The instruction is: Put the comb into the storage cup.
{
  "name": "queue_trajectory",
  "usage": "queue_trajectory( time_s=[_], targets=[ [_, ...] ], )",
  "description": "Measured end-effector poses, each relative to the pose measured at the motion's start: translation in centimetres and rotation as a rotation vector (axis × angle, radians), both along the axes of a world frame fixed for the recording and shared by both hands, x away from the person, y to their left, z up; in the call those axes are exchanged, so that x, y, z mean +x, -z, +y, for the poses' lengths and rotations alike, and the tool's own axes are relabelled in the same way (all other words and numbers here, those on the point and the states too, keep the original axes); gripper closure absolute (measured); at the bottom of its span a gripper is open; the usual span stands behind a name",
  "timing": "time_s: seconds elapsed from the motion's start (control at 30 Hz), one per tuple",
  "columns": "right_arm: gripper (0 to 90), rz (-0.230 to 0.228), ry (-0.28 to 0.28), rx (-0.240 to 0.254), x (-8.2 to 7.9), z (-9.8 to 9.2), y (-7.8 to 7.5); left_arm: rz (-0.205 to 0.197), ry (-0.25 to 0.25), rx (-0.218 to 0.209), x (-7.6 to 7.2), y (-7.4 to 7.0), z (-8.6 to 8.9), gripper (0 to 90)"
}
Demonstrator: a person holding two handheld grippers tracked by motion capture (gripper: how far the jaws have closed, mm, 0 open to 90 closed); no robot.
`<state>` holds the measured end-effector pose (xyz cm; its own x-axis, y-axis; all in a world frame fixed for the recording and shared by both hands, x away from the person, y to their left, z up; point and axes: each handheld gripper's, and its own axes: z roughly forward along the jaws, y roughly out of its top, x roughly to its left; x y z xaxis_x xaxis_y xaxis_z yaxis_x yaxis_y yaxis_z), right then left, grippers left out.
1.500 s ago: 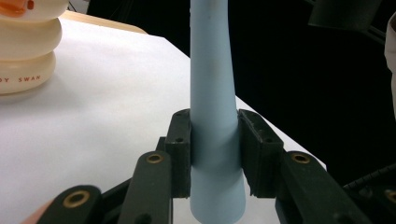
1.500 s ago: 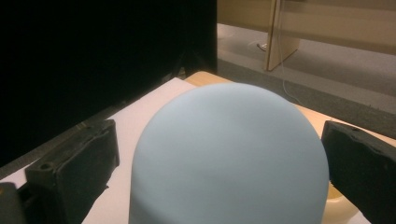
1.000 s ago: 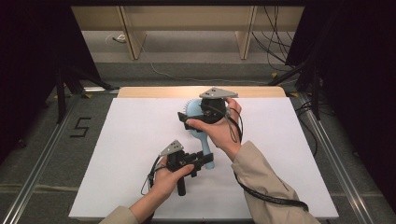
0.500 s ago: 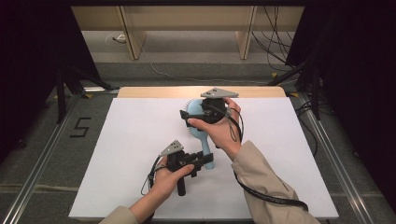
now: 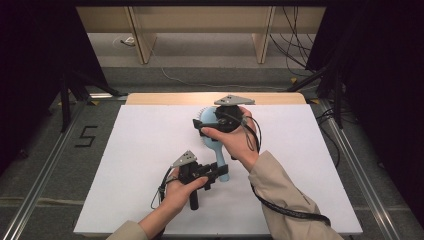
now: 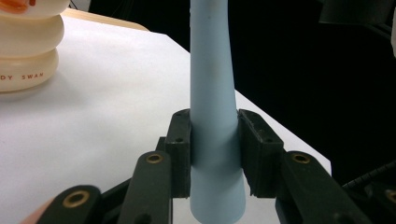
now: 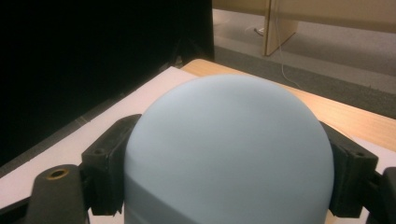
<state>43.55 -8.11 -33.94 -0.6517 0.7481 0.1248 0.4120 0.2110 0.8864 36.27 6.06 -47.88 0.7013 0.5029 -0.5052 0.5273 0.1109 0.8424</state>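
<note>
Left gripper (image 5: 212, 172), near the table's (image 5: 125, 165) front edge, is clamped on the handle of the light blue hairbrush (image 5: 212, 147). Farther back toward the middle, right gripper's (image 5: 207, 127) jaws have just been closing and hug the brush head.

Right gripper (image 5: 220, 125) jaws just closing in on round head of light-blue hairbrush (image 5: 212, 135), head between them, pads now against both sides in right gripper view. No other shift seen on white table sheet (image 5: 140, 150).
</note>
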Motion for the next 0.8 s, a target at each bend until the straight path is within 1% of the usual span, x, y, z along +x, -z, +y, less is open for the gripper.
queue_trajectory(
  time_s=[0.13, 0.3, 0.4, 0.53, 0.63, 0.73, 0.8],
  targets=[
    [20.1, -0.008, -0.001, 0.003, -0.08, 0.05, -0.07, -0.008, -0.002, 0.008, -0.02, -0.06, 0.07, 66.2],
    [20.2, -0.016, -0.003, 0.013, -0.19, 0.05, -0.21, -0.032, -0.016, 0.031, -0.03, -0.18, 0.2, 66.1],
    [20.2, -0.01, -0.007, 0.015, -0.19, -0.04, -0.36, -0.045, -0.02, 0.038, -0.07, -0.23, 0.18, 66.0],
    [20.2, -0.02, -0.012, 0.014, -0.39, -0.03, -0.53, -0.067, -0.025, 0.063, -0.14, -0.38, 0.23, 65.6],
    [20.3, -0.02, -0.016, 0.014, -0.47, -0.03, -0.66, -0.087, -0.032, 0.086, -0.17, -0.48, 0.31, 65.1],
    [20.3, -0.021, -0.016, 0.025, -0.49, -0.09, -0.75, -0.097, -0.031, 0.104, -0.14, -0.63, 0.46, 64.5],
    [20.3, -0.02, -0.016, 0.031, -0.51, -0.18, -0.8, -0.11, -0.032, 0.117, -0.19, -0.78, 0.53, 63.0]
  ],
)
